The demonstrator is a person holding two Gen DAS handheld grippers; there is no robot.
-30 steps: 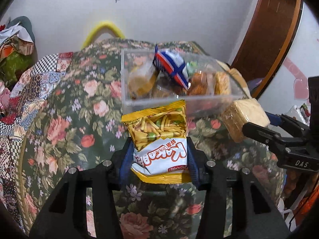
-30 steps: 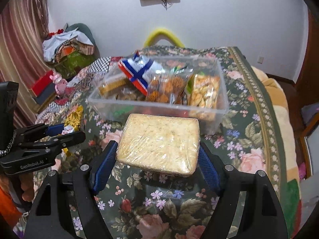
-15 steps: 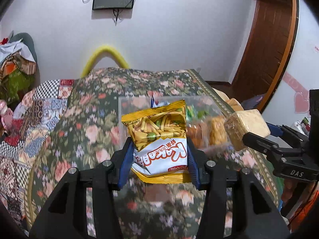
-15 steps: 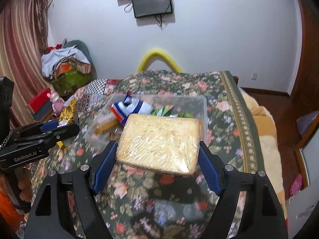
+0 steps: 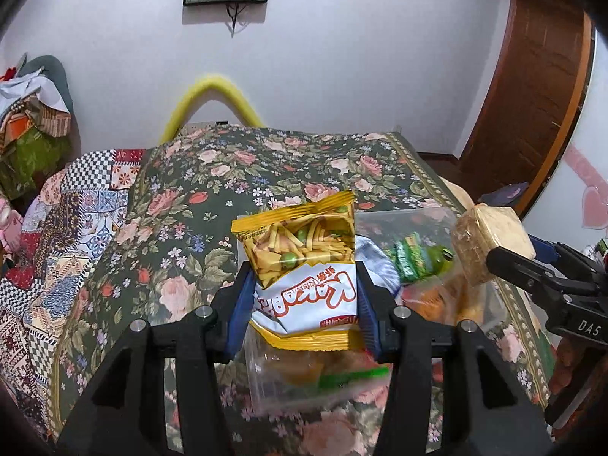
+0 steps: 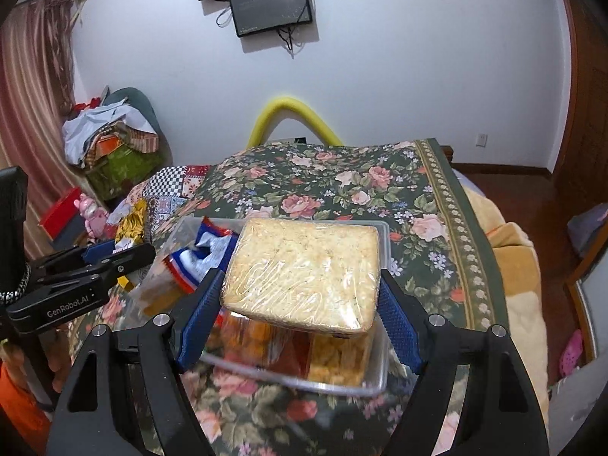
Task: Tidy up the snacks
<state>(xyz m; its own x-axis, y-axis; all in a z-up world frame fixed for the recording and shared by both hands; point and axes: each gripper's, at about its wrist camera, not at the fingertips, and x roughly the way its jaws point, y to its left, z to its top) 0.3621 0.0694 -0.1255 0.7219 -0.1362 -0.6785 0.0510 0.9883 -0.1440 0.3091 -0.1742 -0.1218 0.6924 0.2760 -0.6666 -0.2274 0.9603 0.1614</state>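
Observation:
My left gripper [image 5: 304, 298] is shut on a yellow and white snack bag [image 5: 300, 266] and holds it upright over the clear plastic box [image 5: 410, 220]. Just to its right, my right gripper [image 6: 300, 306] is shut on a flat cracker pack in clear wrap [image 6: 304, 269], above the same box [image 6: 342, 387]. The box holds several snack packets, among them a blue, white and red one [image 6: 205, 250] and green ones [image 5: 406, 258]. Each wrist view shows the other gripper: the right gripper [image 5: 532, 273] with the cracker pack [image 5: 490, 243], the left gripper [image 6: 95, 266] with the snack bag [image 6: 131, 228].
The box sits on a dark floral cloth [image 5: 266, 167], with a patchwork cloth [image 5: 76, 209] to its left. A yellow foam arch [image 6: 292, 114] rises at the far edge. A pile of clothes [image 6: 110, 136] stands at the back left, a wooden door [image 5: 532, 95] at the right.
Both grippers have moved forward and slightly up with their packs. The box, which lay ahead of them, now lies beneath the held snack bag and cracker pack.

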